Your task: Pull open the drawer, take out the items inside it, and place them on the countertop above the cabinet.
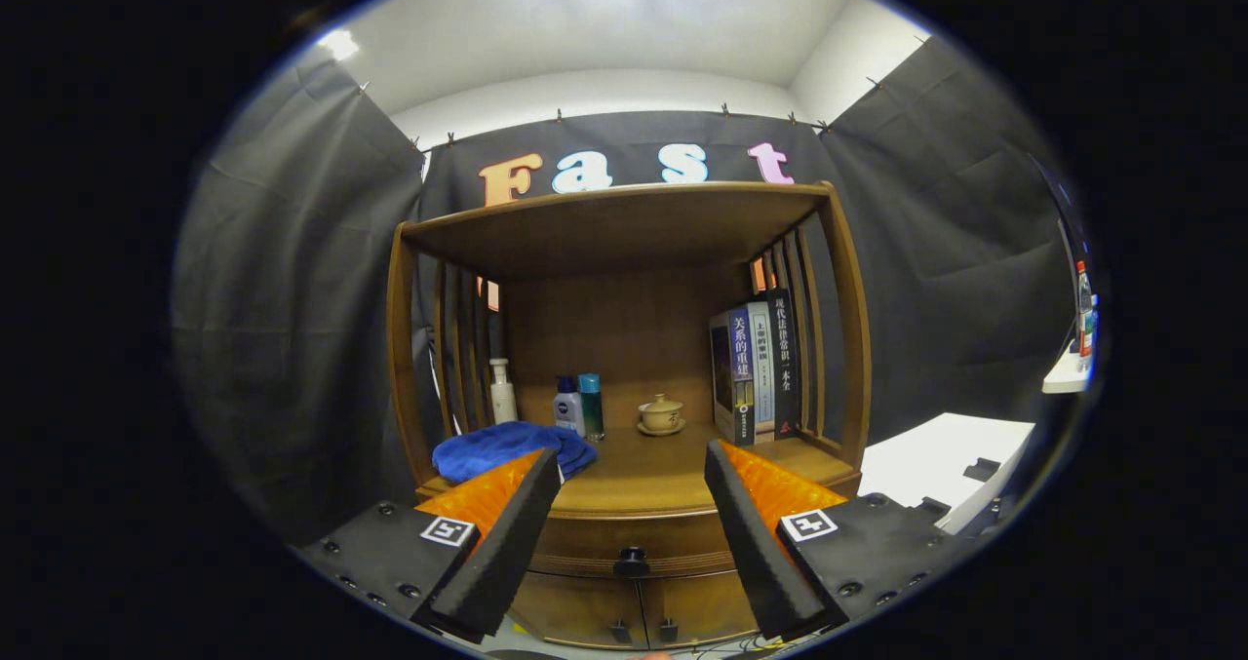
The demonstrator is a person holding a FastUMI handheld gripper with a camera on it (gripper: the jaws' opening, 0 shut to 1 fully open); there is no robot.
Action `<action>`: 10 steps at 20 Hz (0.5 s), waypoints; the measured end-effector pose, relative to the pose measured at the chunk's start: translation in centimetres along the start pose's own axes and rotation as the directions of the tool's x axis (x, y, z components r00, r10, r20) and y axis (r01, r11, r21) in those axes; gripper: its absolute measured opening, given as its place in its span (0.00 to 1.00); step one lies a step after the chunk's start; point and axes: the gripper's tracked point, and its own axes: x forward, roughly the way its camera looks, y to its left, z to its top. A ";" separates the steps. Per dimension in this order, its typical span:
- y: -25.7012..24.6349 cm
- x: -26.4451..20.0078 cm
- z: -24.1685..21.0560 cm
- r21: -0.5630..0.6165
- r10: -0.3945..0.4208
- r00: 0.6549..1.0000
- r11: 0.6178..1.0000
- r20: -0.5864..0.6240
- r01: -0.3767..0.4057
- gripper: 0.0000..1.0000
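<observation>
A wooden cabinet with a shelf hood stands ahead of me. Its drawer sits shut under the countertop, with a dark round knob at its middle. My gripper is open, with nothing between its black pads and orange fingers. The knob lies below and beyond the fingertips, centred in the gap between them. What is inside the drawer is hidden.
On the countertop are a blue cloth, a white bottle, two small bottles, a lidded tea cup on a saucer and upright books. Two small doors sit under the drawer. A white table stands to the right.
</observation>
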 end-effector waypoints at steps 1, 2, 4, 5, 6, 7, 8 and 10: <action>0.0 0.7 -0.9 0.001 0.002 1.000 1.000 -0.004 -0.002 0.98; 0.1 1.4 -1.9 0.000 0.004 1.000 1.000 -0.010 -0.004 0.99; 0.5 3.0 -4.5 0.004 0.016 0.999 1.000 -0.032 -0.016 0.99; 0.8 3.7 -5.8 0.009 0.024 0.999 1.000 -0.042 -0.023 0.99; 1.0 4.5 -7.2 0.008 0.028 0.998 1.000 -0.057 -0.028 0.99; 0.9 5.2 -8.5 0.005 0.023 0.998 1.000 -0.067 -0.023 0.99; 0.6 5.7 -10.0 -0.001 0.015 0.997 1.000 -0.080 -0.015 0.99; 0.2 7.0 -12.9 -0.026 -0.002 0.994 1.000 -0.108 -0.001 1.00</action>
